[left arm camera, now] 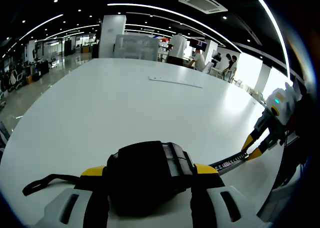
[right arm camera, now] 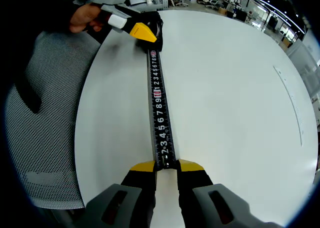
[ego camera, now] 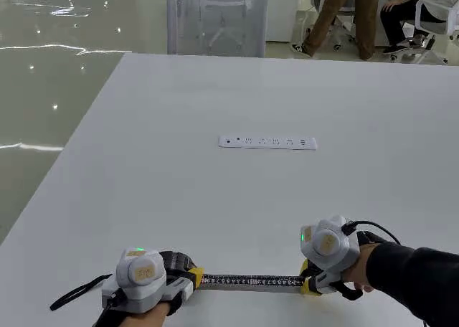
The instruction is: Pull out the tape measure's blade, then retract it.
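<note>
The black tape measure case point(left arm camera: 150, 175) with a wrist strap sits between my left gripper's jaws, and my left gripper point(ego camera: 188, 278) is shut on it near the table's front edge. Its dark blade point(ego camera: 251, 280) with printed numbers runs rightwards, flat over the white table point(ego camera: 237, 198). My right gripper point(ego camera: 310, 278) is shut on the blade's end. In the right gripper view the blade point(right arm camera: 159, 113) stretches from my right gripper point(right arm camera: 165, 169) up to the case point(right arm camera: 152, 30), held by the other gripper. In the left gripper view the blade point(left arm camera: 227, 164) reaches the right gripper point(left arm camera: 252, 150).
A white power strip point(ego camera: 267, 143) lies at the table's middle. A grey mesh chair point(ego camera: 217, 19) stands at the far edge, and another mesh chair point(right arm camera: 45, 133) is beside the near edge. People are at the back right point(ego camera: 344, 15).
</note>
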Available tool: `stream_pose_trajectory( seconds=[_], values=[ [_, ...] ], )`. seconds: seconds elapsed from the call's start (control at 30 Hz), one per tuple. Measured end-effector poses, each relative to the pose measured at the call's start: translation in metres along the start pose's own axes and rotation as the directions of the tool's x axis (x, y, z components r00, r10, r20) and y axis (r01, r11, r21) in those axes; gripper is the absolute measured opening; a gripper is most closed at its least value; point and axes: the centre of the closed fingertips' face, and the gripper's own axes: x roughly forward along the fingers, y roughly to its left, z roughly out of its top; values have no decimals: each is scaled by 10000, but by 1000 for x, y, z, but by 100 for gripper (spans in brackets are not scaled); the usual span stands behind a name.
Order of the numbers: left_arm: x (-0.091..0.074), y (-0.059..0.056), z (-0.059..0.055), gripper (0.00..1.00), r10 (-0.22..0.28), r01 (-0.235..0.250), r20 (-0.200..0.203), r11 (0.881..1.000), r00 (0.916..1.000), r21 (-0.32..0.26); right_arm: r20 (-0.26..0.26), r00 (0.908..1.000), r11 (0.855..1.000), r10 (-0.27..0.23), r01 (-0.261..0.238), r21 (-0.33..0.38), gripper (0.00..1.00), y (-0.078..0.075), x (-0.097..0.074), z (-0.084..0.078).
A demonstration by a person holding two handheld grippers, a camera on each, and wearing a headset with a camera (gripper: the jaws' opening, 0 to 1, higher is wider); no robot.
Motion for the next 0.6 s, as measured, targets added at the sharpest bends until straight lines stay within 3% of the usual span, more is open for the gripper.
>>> stream_pose_trajectory(
  seconds=[0.6],
  values=[
    [-1,0,0,62,-107,106,-37,9999,9999,-73,127,9999,9999,-50,49,118,12,-2,5,11]
  ],
)
